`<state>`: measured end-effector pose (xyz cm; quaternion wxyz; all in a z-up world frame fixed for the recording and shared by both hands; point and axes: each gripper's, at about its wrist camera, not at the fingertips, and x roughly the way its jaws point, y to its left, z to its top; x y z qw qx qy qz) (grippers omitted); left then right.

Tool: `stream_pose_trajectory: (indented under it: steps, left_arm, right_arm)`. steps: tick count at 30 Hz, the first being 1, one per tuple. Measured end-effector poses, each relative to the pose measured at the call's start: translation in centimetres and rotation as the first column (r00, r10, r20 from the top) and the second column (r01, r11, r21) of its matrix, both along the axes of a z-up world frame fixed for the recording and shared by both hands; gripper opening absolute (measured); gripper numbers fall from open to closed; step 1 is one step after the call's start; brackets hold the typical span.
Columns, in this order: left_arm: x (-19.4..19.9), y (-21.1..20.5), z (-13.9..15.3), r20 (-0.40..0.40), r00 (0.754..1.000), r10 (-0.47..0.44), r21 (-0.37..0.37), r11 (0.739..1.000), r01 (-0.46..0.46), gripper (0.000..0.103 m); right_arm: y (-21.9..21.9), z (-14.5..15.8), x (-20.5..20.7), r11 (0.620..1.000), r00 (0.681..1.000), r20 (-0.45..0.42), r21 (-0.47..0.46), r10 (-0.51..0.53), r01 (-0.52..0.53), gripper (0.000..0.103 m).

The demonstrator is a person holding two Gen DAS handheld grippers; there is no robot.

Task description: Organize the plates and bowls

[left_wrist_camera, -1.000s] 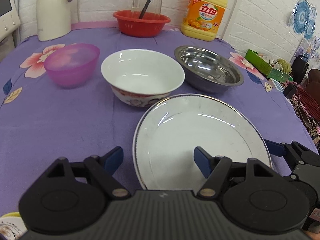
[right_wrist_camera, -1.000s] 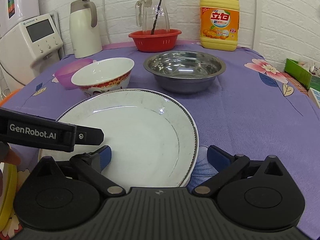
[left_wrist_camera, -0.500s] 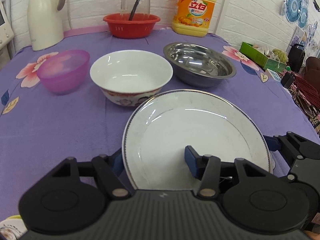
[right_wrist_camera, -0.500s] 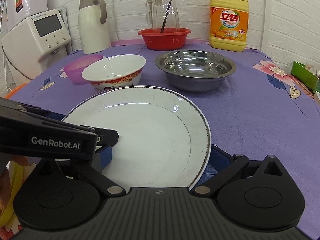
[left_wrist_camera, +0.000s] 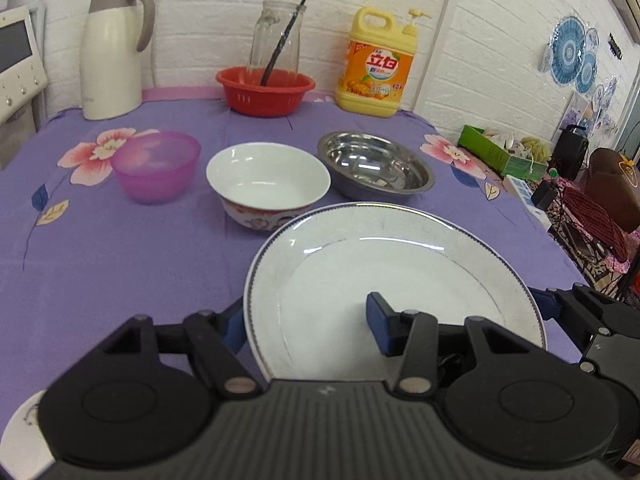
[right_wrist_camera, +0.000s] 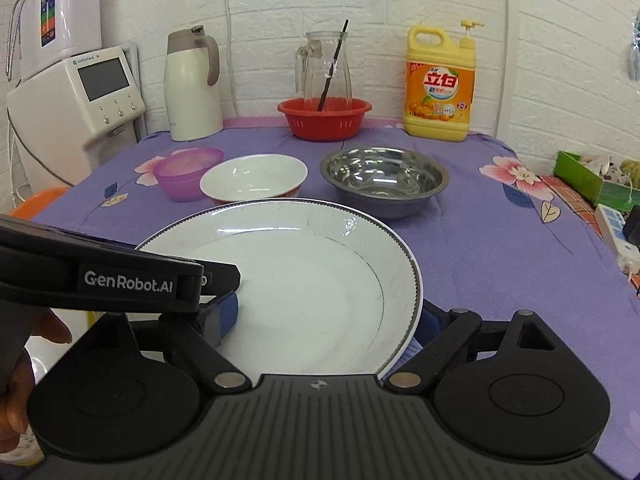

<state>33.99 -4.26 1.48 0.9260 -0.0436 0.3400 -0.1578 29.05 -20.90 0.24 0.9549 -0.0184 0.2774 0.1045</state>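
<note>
A large white plate (left_wrist_camera: 400, 280) with a dark rim line is held off the purple tablecloth by both grippers. My left gripper (left_wrist_camera: 306, 326) is shut on the plate's left edge, one finger under it and one on top. My right gripper (right_wrist_camera: 326, 322) is shut on the plate (right_wrist_camera: 304, 272) at its right edge. Behind the plate stand a white bowl (left_wrist_camera: 268, 180) with a red pattern, a steel bowl (left_wrist_camera: 376, 166) and a pink plastic bowl (left_wrist_camera: 156, 164). The same bowls show in the right wrist view: the white bowl (right_wrist_camera: 254, 176), the steel bowl (right_wrist_camera: 384, 176) and the pink bowl (right_wrist_camera: 188, 168).
At the back stand a red basket (left_wrist_camera: 266, 90), a glass jug (left_wrist_camera: 276, 48), a yellow detergent bottle (left_wrist_camera: 378, 64) and a white thermos (left_wrist_camera: 112, 48). A white appliance (right_wrist_camera: 76, 100) stands left of the table. A green box (left_wrist_camera: 500, 150) lies at the right edge.
Both grippers closed on the plate's edges and lifted it off the cloth. The views rose and pulled back from the bowls.
</note>
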Motion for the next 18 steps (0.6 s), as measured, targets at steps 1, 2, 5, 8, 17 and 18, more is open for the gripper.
stream_pose_trajectory:
  steps: [1, 2, 5, 8, 17, 18]
  left_arm:
    - [-0.8, 0.5, 0.4, 0.017, 1.0, 0.004, 0.002, 1.0, -0.004, 0.047]
    - [-1.7, 1.2, 0.9, 0.035, 0.999, 0.01, 0.006, 1.0, -0.01, 0.047]
    - [-4.3, 3.6, 1.8, 0.062, 0.997, 0.045, 0.014, 0.999, -0.046, 0.048]
    - [-7.1, 6.3, 2.0, 0.076, 0.992, 0.1, 0.034, 0.994, -0.103, 0.048]
    - [-12.6, 13.1, -1.1, 0.029, 0.973, 0.227, 0.028, 0.973, -0.228, 0.048]
    - [-13.0, 13.4, -1.5, 0.028, 0.973, 0.231, 0.024, 0.972, -0.232, 0.048]
  right_arm:
    - [0.3, 0.5, -0.5, 1.0, 1.0, 0.01, 0.003, 0.006, -0.006, 0.103]
    - [0.8, 0.8, -1.0, 1.0, 1.0, 0.019, 0.005, 0.014, -0.014, 0.103]
    - [2.5, 1.6, -2.7, 0.998, 0.997, 0.046, 0.018, 0.058, -0.059, 0.103]
    - [4.8, 1.7, -4.4, 0.992, 0.992, 0.056, 0.034, 0.116, -0.118, 0.103]
    - [11.5, -0.7, -7.9, 0.963, 0.964, -0.006, 0.05, 0.267, -0.266, 0.103]
    - [11.9, -0.9, -8.1, 0.962, 0.963, -0.008, 0.044, 0.271, -0.27, 0.103]
